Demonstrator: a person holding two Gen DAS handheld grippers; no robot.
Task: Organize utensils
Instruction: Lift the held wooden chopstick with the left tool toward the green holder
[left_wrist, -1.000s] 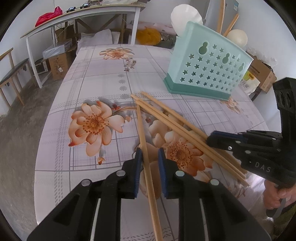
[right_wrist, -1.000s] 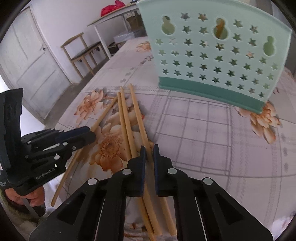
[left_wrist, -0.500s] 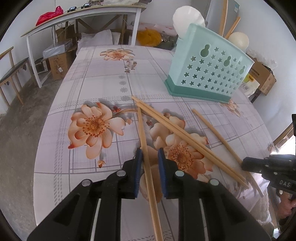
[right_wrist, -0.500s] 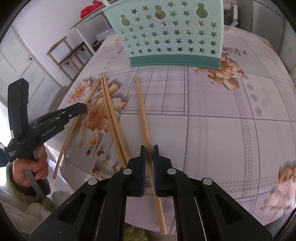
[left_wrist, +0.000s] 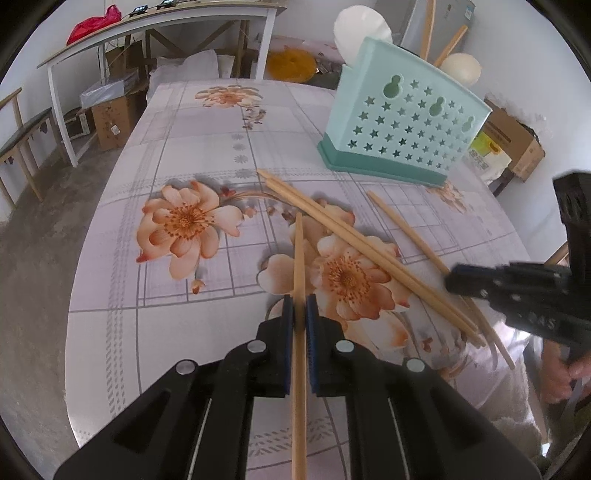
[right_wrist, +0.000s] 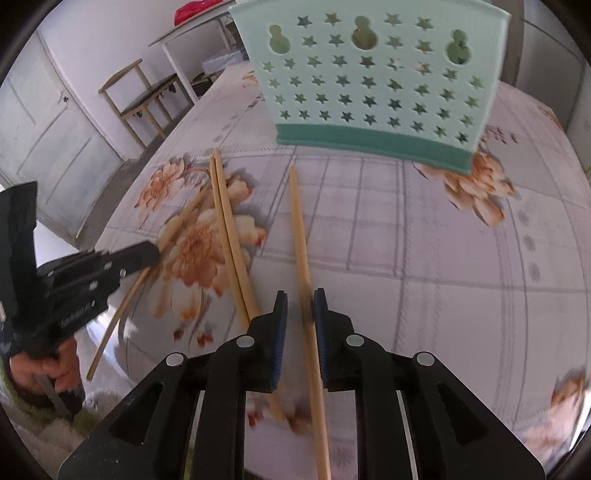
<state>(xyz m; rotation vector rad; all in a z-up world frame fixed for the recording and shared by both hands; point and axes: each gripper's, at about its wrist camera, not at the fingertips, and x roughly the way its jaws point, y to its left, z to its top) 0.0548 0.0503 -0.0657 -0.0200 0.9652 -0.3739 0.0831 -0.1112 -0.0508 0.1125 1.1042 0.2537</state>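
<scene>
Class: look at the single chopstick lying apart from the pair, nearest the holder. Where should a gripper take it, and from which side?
Take the lone chopstick near its thicker near end, coming from above with fingers astride its width. It lies flat, clear of the pair, so both flanks are free.

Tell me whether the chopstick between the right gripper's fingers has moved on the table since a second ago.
Yes. That chopstick lay against the chopstick pair; now it lies apart, shifted right, its tip toward the teal holder.
</scene>
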